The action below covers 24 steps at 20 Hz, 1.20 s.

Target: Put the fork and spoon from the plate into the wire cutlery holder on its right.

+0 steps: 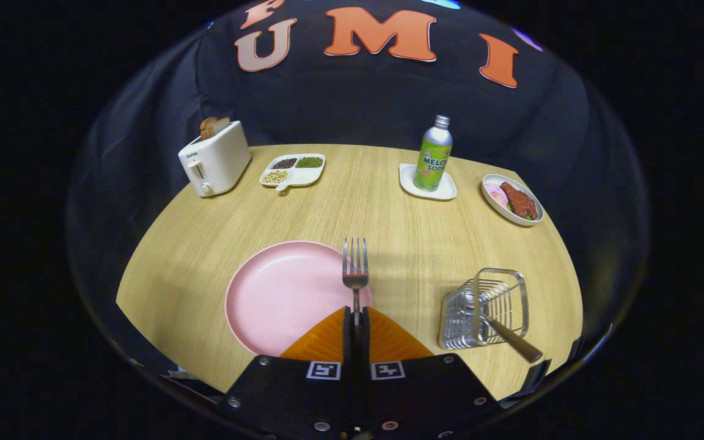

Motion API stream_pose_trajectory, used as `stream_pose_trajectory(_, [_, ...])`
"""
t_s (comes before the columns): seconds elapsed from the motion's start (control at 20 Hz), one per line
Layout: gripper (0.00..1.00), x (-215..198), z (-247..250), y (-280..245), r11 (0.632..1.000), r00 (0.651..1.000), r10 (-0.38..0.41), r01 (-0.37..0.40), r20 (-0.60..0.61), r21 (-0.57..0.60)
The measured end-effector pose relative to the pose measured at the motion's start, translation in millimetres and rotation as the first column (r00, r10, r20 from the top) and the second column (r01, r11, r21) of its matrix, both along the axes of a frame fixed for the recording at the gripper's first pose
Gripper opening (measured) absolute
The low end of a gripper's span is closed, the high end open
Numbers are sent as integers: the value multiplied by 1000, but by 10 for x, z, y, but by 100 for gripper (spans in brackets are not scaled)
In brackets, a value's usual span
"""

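My gripper (356, 316) is shut on the handle of a metal fork (355, 267). The fork sticks straight ahead from between the fingers, tines forward, held above the right rim of the pink plate (278, 293). The plate lies just ahead and to the left of the fingers with nothing lying on it. To the right of the plate stands the wire cutlery holder (485, 305). A spoon with a brown wooden handle (514, 342) leans inside it, the handle sticking out toward me.
The round wooden table (388, 208) carries a white toaster with bread (214, 159) at the far left, a divided snack dish (294, 170), a soda bottle on a white coaster (432, 156) and a bowl of food (512, 198) at the far right.
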State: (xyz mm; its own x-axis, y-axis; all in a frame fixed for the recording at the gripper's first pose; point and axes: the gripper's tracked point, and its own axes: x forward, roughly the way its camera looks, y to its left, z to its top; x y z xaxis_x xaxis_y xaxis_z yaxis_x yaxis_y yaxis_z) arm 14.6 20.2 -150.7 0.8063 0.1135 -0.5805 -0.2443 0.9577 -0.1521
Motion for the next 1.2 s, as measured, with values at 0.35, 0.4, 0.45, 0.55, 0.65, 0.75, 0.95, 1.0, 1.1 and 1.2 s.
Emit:
stream_pose_trajectory(0.35, [4, -34, 265, -542, 997, 998, -38, 34, -46, -72])
stream_pose_trajectory(0.4, [4, -55, 284, -616, 996, 997, -42, 37, -60, -75])
stream_pose_trajectory(0.45, [4, -57, 313, -694, 996, 996, -49, 43, -69, -84])
stream_pose_trajectory(0.55, [4, -97, 375, -840, 993, 994, -61, 51, -95, -105])
stream_pose_trajectory(0.65, [4, -112, 381, -984, 992, 989, -75, 60, -127, -115])
stream_pose_trajectory(0.75, [3, -110, 393, -1110, 990, 984, -82, 62, -158, -126])
stream_pose_trajectory(0.95, [4, -58, 402, -1372, 978, 975, -101, 60, -200, -200])
stream_pose_trajectory(1.0, [4, -30, 385, -1416, 975, 972, -99, 52, -215, -215])
stream_pose_trajectory(1.1, [4, -13, 329, -1454, 969, 962, -95, 31, -254, -244])
stream_pose_trajectory(1.2, [4, -26, 254, -1482, 964, 948, -96, 12, -304, -266])
